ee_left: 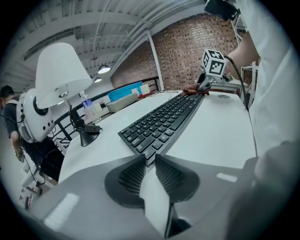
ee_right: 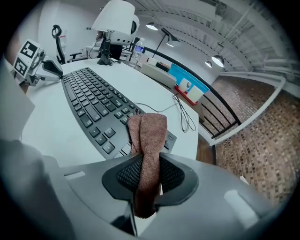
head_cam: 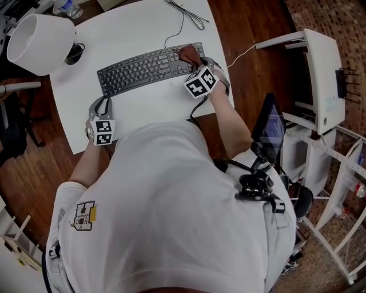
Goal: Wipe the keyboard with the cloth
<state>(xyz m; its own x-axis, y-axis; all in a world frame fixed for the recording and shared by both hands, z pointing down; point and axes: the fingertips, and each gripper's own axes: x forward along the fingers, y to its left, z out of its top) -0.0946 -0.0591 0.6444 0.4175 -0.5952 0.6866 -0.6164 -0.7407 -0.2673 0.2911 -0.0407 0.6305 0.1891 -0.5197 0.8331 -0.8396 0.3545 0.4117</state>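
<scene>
Recording the state at this frame. The right gripper (ee_right: 149, 158) is clenched on the cloth (ee_right: 149, 133), a reddish-brown terry strip with a nubby pile. It is folded lengthwise into a thick band that stands up between the ribbed black pads. The free end of the cloth drapes onto the right end of the keyboard (head_cam: 143, 70).

The keyboard is black, flat and full-width, with low square keys. It lies at a slant across the table (head_cam: 150, 109), and a thin dark cable (head_cam: 184, 16) runs from its far edge.

The left gripper (ee_left: 150, 158) is released: its jaws stand a little apart with nothing between them, and the tips sit just beside the keyboard's left front corner. Both grippers have smooth grey shells and carry marker cubes.

The table top is white, smooth and matte. A lamp (head_cam: 40, 41) with a white rounded shade stands on its far left corner. The wood floor (head_cam: 251, 28) is dark brown. A brick wall (ee_left: 187, 51) and a ribbed white ceiling close off the room.
</scene>
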